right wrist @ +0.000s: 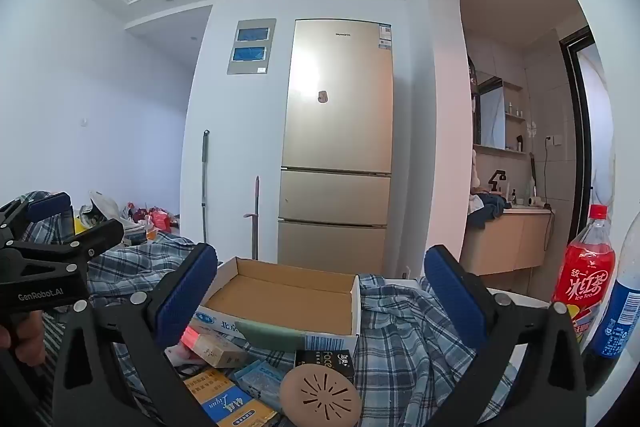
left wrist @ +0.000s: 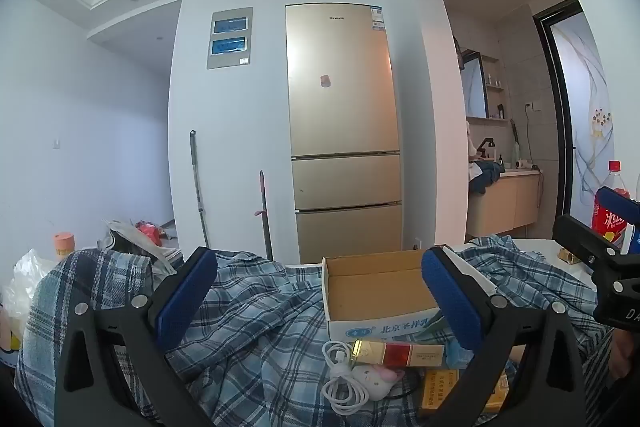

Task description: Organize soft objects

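Note:
A blue plaid shirt [left wrist: 256, 311] lies crumpled over the table and spreads around an empty cardboard box [left wrist: 376, 287]. My left gripper [left wrist: 320, 299] hovers level above the shirt, open, with nothing between its blue pads. The right gripper [left wrist: 600, 255] shows at the right edge of the left wrist view. In the right wrist view my right gripper [right wrist: 324, 299] is open over the same box [right wrist: 288, 299], with plaid cloth [right wrist: 404, 339] to its right. The left gripper [right wrist: 48, 247] shows at the left edge there, held by a hand [right wrist: 20, 339].
Small boxes [right wrist: 224, 399], a round tan disc [right wrist: 320, 397], a white cable [left wrist: 344, 383] and a red-gold pack [left wrist: 400, 353] lie in front of the box. A red iced-tea bottle [right wrist: 586, 271] and a blue bottle [right wrist: 616, 311] stand at the right. A gold fridge [left wrist: 344, 131] stands behind.

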Motion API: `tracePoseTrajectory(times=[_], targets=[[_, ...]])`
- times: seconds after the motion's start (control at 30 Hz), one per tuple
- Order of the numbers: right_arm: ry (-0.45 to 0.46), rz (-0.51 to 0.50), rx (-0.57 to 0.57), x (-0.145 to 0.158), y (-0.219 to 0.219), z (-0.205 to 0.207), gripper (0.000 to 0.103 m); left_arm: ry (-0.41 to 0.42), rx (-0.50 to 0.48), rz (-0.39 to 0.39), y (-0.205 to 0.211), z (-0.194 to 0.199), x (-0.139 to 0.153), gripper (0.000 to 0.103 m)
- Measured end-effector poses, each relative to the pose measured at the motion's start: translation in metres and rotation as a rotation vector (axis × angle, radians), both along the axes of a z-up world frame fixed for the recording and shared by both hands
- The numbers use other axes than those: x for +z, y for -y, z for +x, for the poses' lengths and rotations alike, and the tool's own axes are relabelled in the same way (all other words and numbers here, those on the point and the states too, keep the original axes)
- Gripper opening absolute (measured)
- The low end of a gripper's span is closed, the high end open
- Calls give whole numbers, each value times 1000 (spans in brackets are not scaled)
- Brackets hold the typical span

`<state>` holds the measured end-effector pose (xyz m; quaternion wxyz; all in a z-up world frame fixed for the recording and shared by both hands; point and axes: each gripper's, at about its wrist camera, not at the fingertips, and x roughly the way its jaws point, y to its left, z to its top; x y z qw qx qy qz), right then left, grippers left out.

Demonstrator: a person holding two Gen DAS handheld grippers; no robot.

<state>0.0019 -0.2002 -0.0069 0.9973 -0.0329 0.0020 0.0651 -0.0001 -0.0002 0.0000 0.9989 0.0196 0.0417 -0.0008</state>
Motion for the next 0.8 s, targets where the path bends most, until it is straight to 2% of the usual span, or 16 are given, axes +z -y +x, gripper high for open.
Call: tracePoseTrajectory(times=[0.27,0.8], targets=[[-17,-5,4,0,0,2,103,-22,1,1,3,3,1,103],[-26,-3,6,-3,-2,6,103,-7,-3,25,7,1,-2,103]])
